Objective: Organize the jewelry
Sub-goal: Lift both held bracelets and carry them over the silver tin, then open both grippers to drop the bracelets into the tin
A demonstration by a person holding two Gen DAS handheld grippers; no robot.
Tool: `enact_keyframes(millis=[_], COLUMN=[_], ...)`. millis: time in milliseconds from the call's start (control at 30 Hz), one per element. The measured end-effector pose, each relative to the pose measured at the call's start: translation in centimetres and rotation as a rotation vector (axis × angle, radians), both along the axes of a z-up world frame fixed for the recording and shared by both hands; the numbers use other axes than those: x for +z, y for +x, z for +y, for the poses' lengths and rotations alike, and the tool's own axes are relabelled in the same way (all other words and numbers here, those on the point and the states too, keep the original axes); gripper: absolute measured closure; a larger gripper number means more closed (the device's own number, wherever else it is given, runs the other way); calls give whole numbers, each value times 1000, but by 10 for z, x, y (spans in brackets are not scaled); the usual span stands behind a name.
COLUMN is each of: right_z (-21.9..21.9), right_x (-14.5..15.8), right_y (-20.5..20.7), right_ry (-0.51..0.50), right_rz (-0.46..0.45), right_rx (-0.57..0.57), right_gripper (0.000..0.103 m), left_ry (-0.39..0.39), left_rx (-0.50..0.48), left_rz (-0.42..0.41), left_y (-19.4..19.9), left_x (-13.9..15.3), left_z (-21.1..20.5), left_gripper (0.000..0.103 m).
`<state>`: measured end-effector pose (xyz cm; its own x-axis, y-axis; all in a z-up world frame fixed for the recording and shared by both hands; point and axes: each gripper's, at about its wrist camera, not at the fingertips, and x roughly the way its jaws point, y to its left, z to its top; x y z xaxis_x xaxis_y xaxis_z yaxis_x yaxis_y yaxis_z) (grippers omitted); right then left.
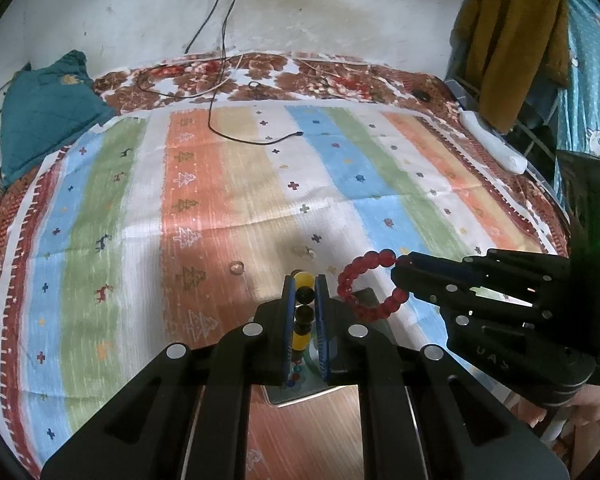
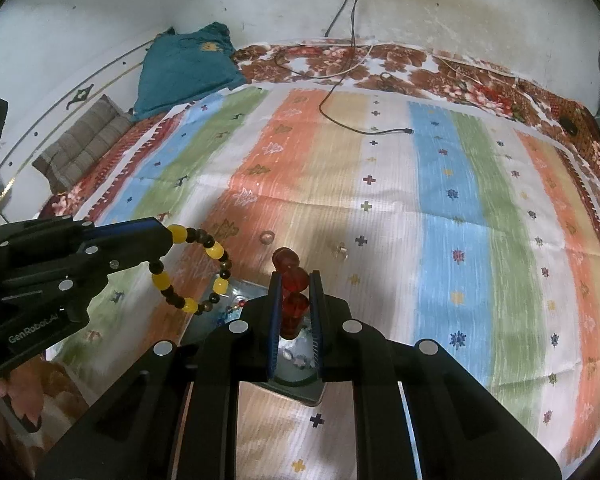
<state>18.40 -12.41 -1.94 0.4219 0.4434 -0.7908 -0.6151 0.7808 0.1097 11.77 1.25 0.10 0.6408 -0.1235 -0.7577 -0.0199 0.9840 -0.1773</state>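
Observation:
My left gripper [image 1: 304,280] is shut on a bracelet of yellow and dark beads [image 1: 303,338]. In the right wrist view the same left gripper [image 2: 166,236] enters from the left, and the yellow bracelet [image 2: 216,251] hangs as a loop from its tip. My right gripper [image 2: 294,276] is shut on a red bead bracelet [image 2: 286,258]. The left wrist view shows the right gripper [image 1: 398,266] with the red loop [image 1: 346,276] dangling from it. Both bracelets hang over a small metal tray [image 2: 246,286] [image 1: 366,294] holding a few tiny pieces. Two small rings [image 2: 267,236] [image 2: 342,250] lie on the cloth beyond.
A striped cloth [image 1: 260,184] covers the bed. A black cable [image 1: 256,142] trails across its far part. A teal cushion [image 1: 48,116] sits at the back left, and a white object [image 1: 496,144] with hanging clothes [image 1: 512,48] at the right. A person's hand [image 1: 596,408] holds the right gripper.

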Motion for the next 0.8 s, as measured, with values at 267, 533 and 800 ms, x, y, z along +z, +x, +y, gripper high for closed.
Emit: enact_keyframes(millis=[267,533,800], right_z=[-7,-9,-9], right_x=[1,1,-1], right_y=[-11,-14,-19], right_ry=[18,21,1], right_rz=[9,11,9], right_rx=[0,3,-12], right_gripper=[89,89,88], left_ry=[4,0,-18], left_rx=[-7,-24,-3], left_rz=[-8,-27,-13], left_y=[-8,-19,-20], left_x=[1,5,5], left_z=[-4,-9,-6], left_gripper=[94,94,89])
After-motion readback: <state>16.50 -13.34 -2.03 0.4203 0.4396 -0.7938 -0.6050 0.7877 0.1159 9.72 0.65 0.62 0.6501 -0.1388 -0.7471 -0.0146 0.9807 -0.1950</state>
